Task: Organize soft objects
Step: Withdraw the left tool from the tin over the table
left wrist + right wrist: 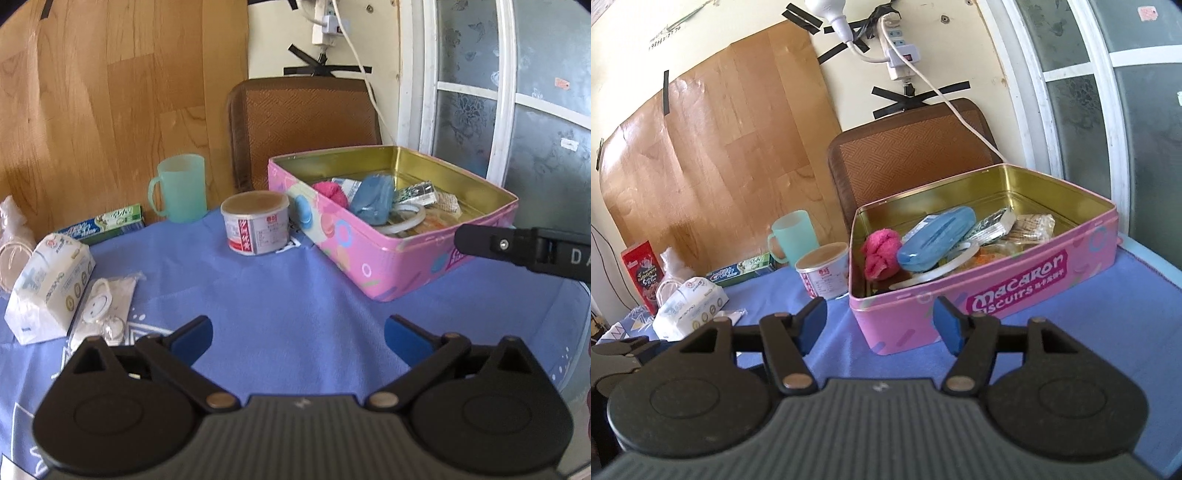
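Observation:
A pink biscuit tin (388,266) (997,306) stands open on the blue tablecloth. Inside lie a pink fluffy ball (332,192) (881,254), a blue case (373,197) (934,240), a tape roll (404,218) and packets. A white tissue pack (48,284) (689,304) lies at the left. My left gripper (298,334) is open and empty above the cloth, in front of the tin. My right gripper (879,321) is open and empty, just before the tin's near corner; its body shows in the left wrist view (524,247).
A round can (255,223) (823,269), a teal mug (181,188) (794,236) and a green toothpaste box (107,223) (742,273) stand behind. A red box (641,273) and a bagged hook (103,302) are at the left. A brown chair back (303,122) stands behind the table.

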Available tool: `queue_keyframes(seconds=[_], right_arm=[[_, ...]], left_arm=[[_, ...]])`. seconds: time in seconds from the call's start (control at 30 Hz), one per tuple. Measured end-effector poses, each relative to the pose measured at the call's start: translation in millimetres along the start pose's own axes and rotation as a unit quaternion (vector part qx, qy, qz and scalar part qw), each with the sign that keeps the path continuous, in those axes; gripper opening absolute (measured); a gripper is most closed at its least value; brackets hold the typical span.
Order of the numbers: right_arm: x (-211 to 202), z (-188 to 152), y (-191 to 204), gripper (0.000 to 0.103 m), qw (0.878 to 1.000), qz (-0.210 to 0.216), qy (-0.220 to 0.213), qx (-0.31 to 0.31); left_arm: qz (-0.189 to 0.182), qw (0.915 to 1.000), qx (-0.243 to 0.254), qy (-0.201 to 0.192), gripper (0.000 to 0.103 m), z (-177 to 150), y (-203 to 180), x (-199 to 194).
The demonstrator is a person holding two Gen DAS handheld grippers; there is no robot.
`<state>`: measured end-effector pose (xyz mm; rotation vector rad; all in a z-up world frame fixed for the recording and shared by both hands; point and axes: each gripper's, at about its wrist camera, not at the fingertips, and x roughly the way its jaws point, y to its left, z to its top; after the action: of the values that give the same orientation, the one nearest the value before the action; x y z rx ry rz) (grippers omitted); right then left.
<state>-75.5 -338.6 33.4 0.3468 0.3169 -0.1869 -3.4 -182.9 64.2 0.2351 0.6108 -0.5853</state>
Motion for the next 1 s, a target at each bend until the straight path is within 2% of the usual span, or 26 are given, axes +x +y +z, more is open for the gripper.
queue_keyframes(seconds=[0.43, 0.83, 1.0], right_arm=[[7.9, -3.2, 12.1, 0.069, 1.0, 0.013, 0.014, -0.009], [29.1, -12.4, 43.0, 0.07, 0.997, 0.043, 0.045, -0.039], [39.1, -16.2, 56.4, 0.07, 0.995, 0.059, 0.058, -0.055]], left_arm=[[0.022, 0.9995, -0.018, 0.013, 0.103, -12.4, 23.2, 7.8], [0.069, 0.9961, -0.053, 0.015, 0.103, -24.7, 68.0, 6.9], [0.101, 0.9924, -0.071, -0.002, 0.103, -40.5, 95.0, -1.1]])
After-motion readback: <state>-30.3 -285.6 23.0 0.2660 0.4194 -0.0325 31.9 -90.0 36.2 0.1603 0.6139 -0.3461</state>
